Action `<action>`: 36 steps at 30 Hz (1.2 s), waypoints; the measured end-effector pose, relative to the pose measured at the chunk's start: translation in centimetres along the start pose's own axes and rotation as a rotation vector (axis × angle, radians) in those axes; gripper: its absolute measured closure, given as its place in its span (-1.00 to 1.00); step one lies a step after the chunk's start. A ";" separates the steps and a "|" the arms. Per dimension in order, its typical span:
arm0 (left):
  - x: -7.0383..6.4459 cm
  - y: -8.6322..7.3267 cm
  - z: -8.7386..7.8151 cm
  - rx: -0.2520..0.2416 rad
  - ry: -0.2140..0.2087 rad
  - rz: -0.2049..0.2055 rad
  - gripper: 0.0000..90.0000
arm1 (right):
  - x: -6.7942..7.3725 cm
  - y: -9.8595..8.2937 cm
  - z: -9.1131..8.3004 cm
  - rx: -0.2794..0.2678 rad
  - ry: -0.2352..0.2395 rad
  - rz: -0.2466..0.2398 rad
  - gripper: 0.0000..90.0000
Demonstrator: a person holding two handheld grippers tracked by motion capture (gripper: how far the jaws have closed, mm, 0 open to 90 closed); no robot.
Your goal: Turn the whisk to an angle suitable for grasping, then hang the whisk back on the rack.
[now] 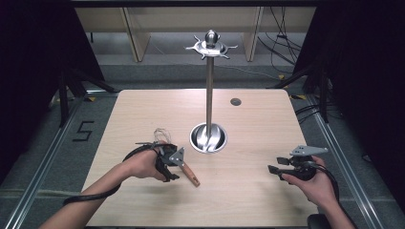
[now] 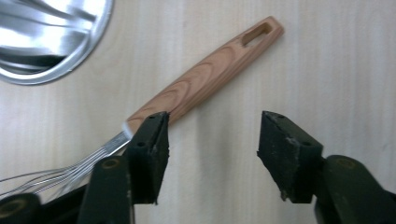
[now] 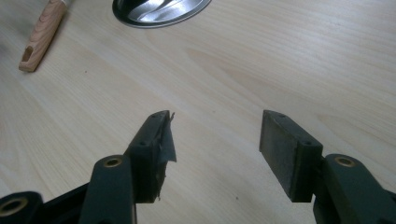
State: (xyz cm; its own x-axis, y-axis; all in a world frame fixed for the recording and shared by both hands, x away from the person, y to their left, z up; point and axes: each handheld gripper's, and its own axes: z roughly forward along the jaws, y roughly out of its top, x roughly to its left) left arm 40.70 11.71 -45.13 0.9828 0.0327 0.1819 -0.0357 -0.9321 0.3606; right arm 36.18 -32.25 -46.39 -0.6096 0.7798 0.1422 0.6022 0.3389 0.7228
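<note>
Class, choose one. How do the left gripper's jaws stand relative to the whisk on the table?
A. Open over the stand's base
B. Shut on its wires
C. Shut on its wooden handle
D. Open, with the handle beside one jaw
D: the left gripper is open, and the whisk handle lies beside one jaw, not between them.

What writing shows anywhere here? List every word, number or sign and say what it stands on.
"5": black mark on the grey floor left of the table.
Nothing to read on the whisk, the metal stand or either gripper.
</note>
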 end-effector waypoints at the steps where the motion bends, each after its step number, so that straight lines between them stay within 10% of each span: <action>1: 0.0 0.0 0.0 0.000 0.000 0.000 -0.15 | 0.0 0.0 0.0 0.002 -0.004 0.007 -0.02; 9: 1.2 1.4 0.5 0.002 0.003 0.106 -0.27 | 0.1 0.2 0.0 0.000 -0.009 -0.003 -0.02; 24: 1.0 2.5 1.9 0.000 -0.084 0.162 -0.24 | 0.0 0.1 0.1 -0.011 0.003 -0.012 -0.01; 30: 0.9 3.1 2.4 0.046 -0.100 0.252 -0.21 | 0.3 0.3 0.0 -0.019 0.002 -0.015 -0.01; 36: 1.4 2.8 3.5 0.087 -0.102 0.256 -0.13 | 0.6 0.4 0.0 -0.009 0.004 -0.019 -0.01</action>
State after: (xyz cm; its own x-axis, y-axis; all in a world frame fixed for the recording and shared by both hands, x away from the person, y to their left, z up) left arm 42.61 7.87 -47.12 0.9572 -0.2399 0.1619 -0.2734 -0.9329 0.2343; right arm 36.09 -31.66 -46.01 -0.6230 0.7711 0.1317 0.5858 0.3484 0.7318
